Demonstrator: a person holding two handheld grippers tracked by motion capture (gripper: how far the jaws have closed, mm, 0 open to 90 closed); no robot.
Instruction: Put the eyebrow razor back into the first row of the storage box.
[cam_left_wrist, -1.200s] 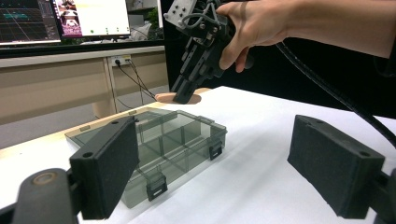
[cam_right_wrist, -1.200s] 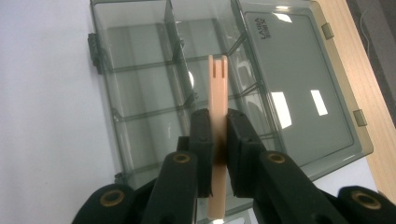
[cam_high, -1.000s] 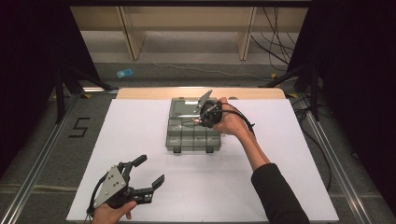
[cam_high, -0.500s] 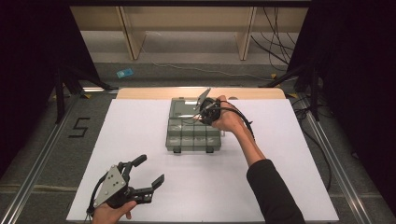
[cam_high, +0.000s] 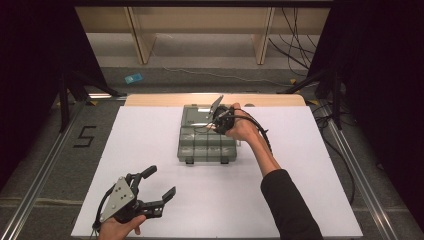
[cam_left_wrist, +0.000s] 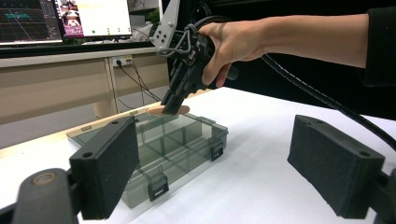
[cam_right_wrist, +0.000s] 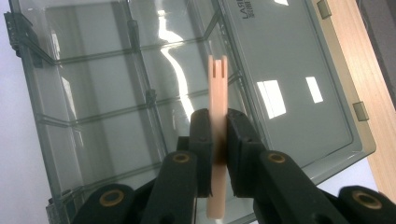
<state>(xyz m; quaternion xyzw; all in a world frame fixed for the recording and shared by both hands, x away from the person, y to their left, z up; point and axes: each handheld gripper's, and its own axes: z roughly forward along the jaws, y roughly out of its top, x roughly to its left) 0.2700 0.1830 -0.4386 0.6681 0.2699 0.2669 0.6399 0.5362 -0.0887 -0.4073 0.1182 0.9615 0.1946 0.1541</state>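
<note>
The smoky transparent compartment box (cam_high: 207, 135) serves as the landmark; it lies lid-open on the white table sheet (cam_high: 150, 130), its far edge close to the strip of bare wood (cam_high: 150, 99) at the back of the table.

Left of the box and nearer the person, the left gripper (cam_high: 157, 185) is held low over the sheet near the table's front edge, well apart from the box, its jaws spread wide with nothing between them. In the left gripper view its two black pads (cam_left_wrist: 109, 165) frame a broad stretch of bare sheet in front of the box. A wide band of open sheet also runs along the left side of the box out to the sheet's left edge. On the floor beyond that edge a black "5" (cam_high: 85, 136) is marked.

Over the box's far half, the right gripper (cam_high: 216, 119) hangs tilted downward, gripped by a hand (cam_high: 242, 126) on a dark-sleeved arm. Its jaws are closed narrowly on a thin, flat peach-coloured piece (cam_right_wrist: 217, 140), notched at its far tip, which hovers above the dividers near the hinge line. The open lid (cam_right_wrist: 289, 74) carries raised lettering near its top edge, too cut off to read.

Right of the box, bare sheet extends to the table's right edge, crossed by the forearm and the gripper's black cable (cam_high: 260, 131).

Compared with a second ago, the right gripper has shifted only slightly over the box, and the left gripper is unchanged.
</note>
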